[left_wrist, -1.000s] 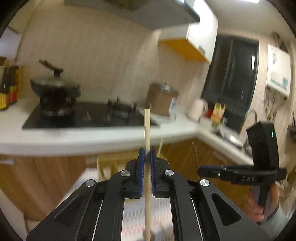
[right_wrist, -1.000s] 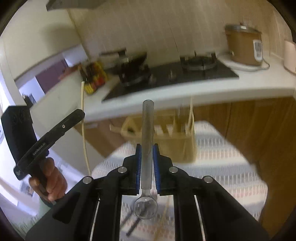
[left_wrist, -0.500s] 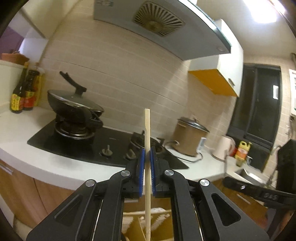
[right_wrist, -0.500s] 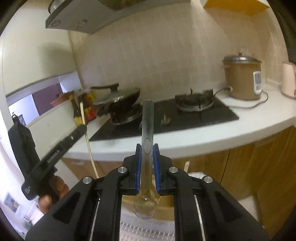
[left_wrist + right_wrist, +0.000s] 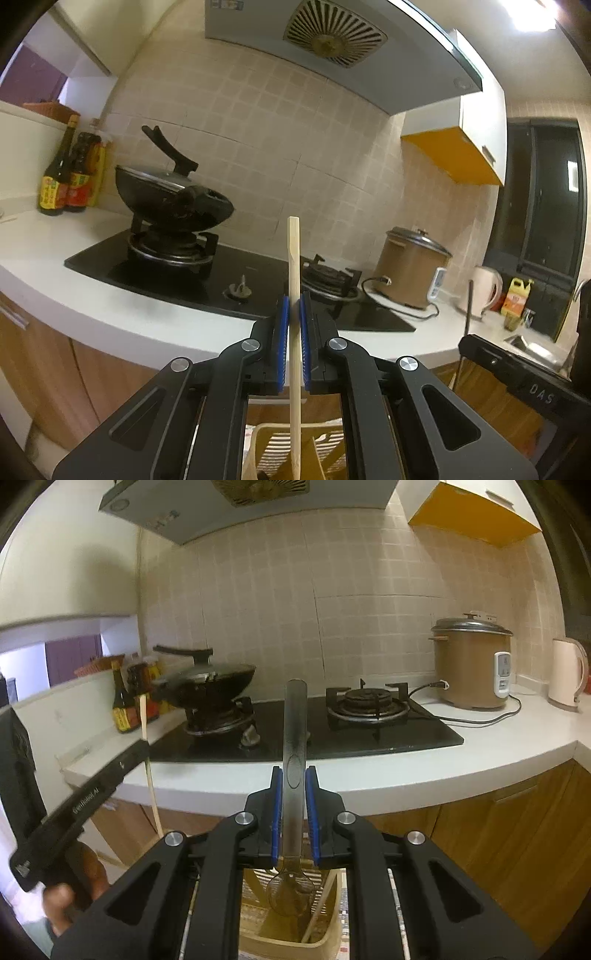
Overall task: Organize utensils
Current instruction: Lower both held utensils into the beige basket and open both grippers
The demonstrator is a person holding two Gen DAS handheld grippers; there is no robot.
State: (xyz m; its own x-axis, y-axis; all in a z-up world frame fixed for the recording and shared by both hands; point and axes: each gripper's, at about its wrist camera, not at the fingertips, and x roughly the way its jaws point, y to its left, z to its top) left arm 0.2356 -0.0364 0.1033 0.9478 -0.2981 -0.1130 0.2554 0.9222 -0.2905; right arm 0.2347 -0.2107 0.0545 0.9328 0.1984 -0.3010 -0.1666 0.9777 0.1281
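My left gripper (image 5: pixel 291 299) is shut on a wooden chopstick (image 5: pixel 294 266) held upright, its lower end down in the yellow slatted utensil holder (image 5: pixel 328 443) below. My right gripper (image 5: pixel 294 771) is shut on a clear plastic spoon (image 5: pixel 294 720), handle up, bowl (image 5: pixel 291 890) hanging just above the same holder (image 5: pixel 284 926). The left gripper's body and chopstick (image 5: pixel 147 760) show at the left of the right wrist view. The right gripper's body (image 5: pixel 517 376) shows at the right of the left wrist view.
A white counter (image 5: pixel 406 768) with a black gas hob (image 5: pixel 306 727) lies ahead. A wok (image 5: pixel 173 199), sauce bottles (image 5: pixel 70 177), a brown rice cooker (image 5: pixel 469 664) and a kettle (image 5: pixel 569 672) stand on it. Wooden cabinets (image 5: pixel 509 842) are below. Another chopstick (image 5: pixel 321 904) leans in the holder.
Both grippers have tilted upward: the view rose from the holder and striped cloth to the counter, wall and hood. Both utensils stay gripped and now hang over the holder.
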